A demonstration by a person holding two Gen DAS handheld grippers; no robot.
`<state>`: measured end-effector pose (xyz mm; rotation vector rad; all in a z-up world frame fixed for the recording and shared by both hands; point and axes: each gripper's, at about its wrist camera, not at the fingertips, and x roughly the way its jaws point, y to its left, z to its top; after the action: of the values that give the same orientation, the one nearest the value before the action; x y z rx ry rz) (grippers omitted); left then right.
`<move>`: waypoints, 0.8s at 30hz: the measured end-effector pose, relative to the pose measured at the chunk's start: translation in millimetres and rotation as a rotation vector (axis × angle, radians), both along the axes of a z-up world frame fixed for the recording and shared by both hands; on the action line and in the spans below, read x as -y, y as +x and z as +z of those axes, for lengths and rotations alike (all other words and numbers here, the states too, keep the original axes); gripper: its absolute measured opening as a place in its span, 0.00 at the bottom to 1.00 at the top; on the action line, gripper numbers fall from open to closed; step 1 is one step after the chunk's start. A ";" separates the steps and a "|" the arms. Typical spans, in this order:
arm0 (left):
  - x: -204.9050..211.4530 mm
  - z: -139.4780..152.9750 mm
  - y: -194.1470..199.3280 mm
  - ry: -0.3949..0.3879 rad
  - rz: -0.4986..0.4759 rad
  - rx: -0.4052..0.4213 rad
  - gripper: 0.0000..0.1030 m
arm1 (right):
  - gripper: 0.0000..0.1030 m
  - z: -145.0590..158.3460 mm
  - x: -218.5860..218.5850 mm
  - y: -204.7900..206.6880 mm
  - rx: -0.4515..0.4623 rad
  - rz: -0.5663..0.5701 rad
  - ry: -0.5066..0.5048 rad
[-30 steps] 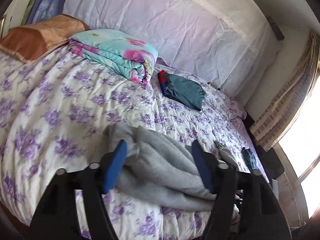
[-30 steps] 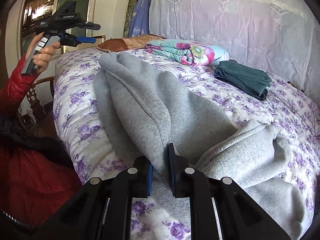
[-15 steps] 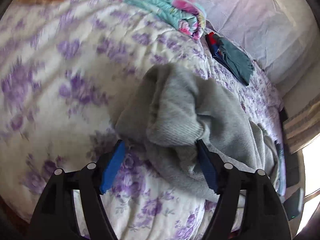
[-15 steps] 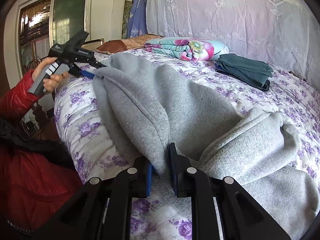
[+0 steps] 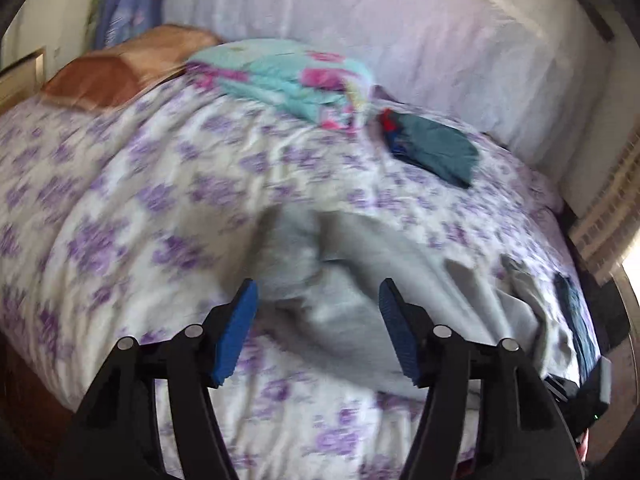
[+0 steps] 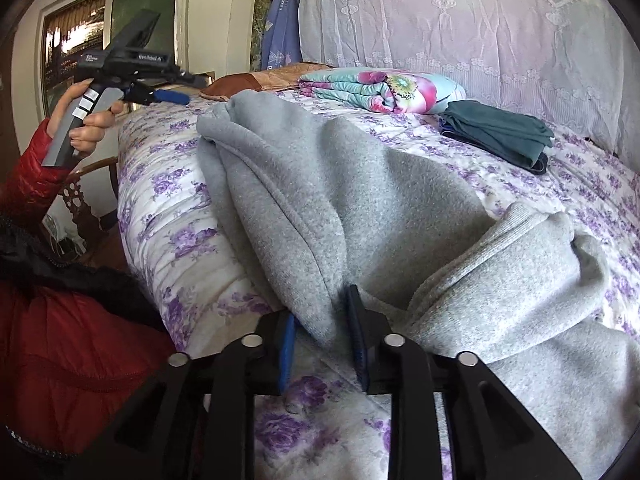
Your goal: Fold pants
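The grey fleece pants (image 6: 360, 208) lie in a loose heap along the near side of the bed with the purple-flowered white quilt (image 6: 168, 216), one ribbed cuff or waistband end bunched at the right in the right wrist view. The fabric appears thick, soft and limp; it should be light to lift, will sag and drape from any single hold, and is unlikely to slip from rubber pads. The firmer holds are judged to be the seamed edges and the ribbed band, taken at two separated points so the cloth spreads flat. The right gripper (image 6: 320, 336) points downward at the near fold; its jaws are opening, with a ridge of grey cloth between them, the pads no longer clearly pressing on it. The left gripper (image 5: 316, 320), held in a hand (image 6: 86, 116) from a red quilted sleeve (image 6: 36, 168), is raised off the bed at the far end of the pants and tilted downward; its jaws stand spread, are closing, and carry nothing. A folded floral blanket (image 6: 380, 88) and folded teal garments (image 6: 500, 132) lie well apart, near the headboard.
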<state>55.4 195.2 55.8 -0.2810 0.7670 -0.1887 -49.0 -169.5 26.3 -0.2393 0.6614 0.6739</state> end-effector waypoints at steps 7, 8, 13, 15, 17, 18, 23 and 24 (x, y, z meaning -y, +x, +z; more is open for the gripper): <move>15.3 -74.8 36.9 0.133 0.001 -0.182 0.82 | 0.52 0.6 -2.7 -9.1 0.004 0.039 0.026; 3.9 -80.7 33.7 0.056 0.010 -0.196 0.82 | 0.52 3.5 1.2 -7.6 -0.013 0.040 0.050; -6.8 -42.9 11.2 -0.051 0.020 -0.120 0.73 | 0.53 46.6 42.0 2.0 -0.067 -0.011 0.216; 21.0 -18.8 6.3 -0.025 -0.069 -0.059 0.73 | 0.63 71.4 62.2 14.4 -0.069 -0.107 0.277; 50.9 -8.0 9.8 -0.014 -0.175 -0.039 0.74 | 0.72 92.9 78.4 43.9 -0.096 -0.271 0.274; 75.3 -5.4 14.6 -0.016 -0.248 -0.038 0.76 | 0.72 98.3 81.7 59.8 -0.110 -0.337 0.245; 161.7 -40.9 40.0 0.003 -0.432 -0.146 0.78 | 0.72 87.6 87.7 170.3 -0.311 -0.540 0.118; 176.8 -55.8 42.0 0.036 -0.446 -0.166 0.78 | 0.72 81.1 88.4 187.0 -0.346 -0.568 0.092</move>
<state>97.5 18.4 0.0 -0.0882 0.9914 -0.5767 138.0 -257.9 107.3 0.1562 0.9762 0.1943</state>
